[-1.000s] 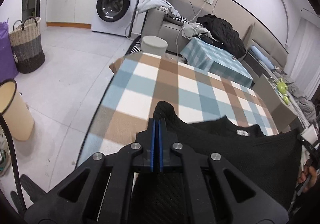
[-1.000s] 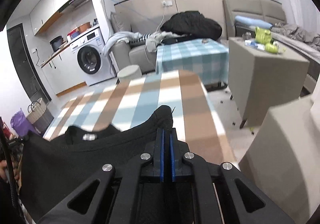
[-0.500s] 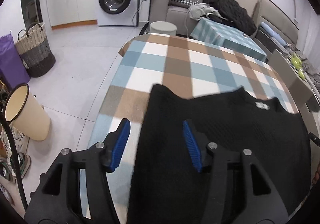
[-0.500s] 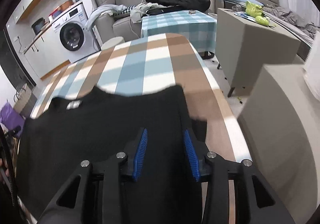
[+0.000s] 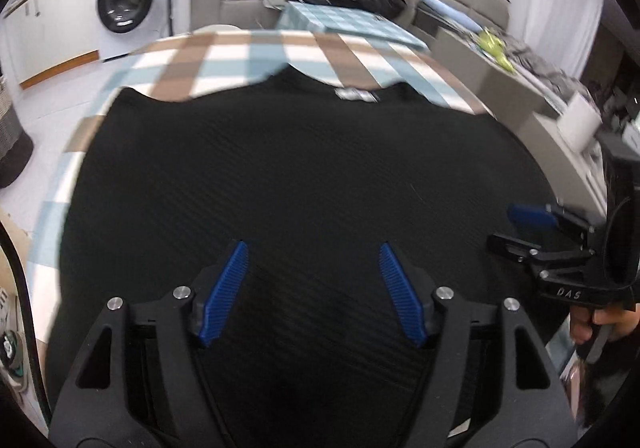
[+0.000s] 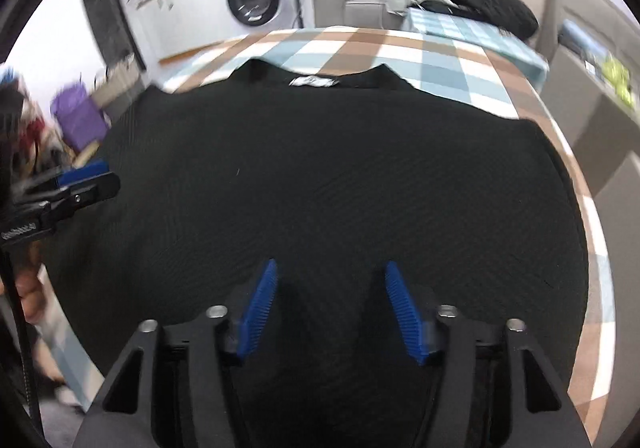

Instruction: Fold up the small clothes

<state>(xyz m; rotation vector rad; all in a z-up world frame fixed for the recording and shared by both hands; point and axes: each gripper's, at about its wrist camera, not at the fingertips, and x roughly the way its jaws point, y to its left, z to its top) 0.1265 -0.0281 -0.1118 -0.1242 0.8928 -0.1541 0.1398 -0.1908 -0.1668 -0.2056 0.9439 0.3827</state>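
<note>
Black garment [image 6: 320,176] flat on checked tablecloth [image 6: 420,52]; right hand-held gripper [image 6: 332,302] above it, jaws just opening, empty.

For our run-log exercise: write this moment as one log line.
phase: released, garment spread | black top: flat on checked tablecloth | left gripper: open, just opening | right gripper: open, just opening

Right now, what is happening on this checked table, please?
A person holding tongs in each hand is folding a black knit top on the table's checked cloth. The top lies spread flat, its neck label at the far edge. Both the left tongs and the right tongs have just been opening; their jaws stand apart above the fabric and grip nothing. The top is laid out, and no fold is visible yet.
</note>
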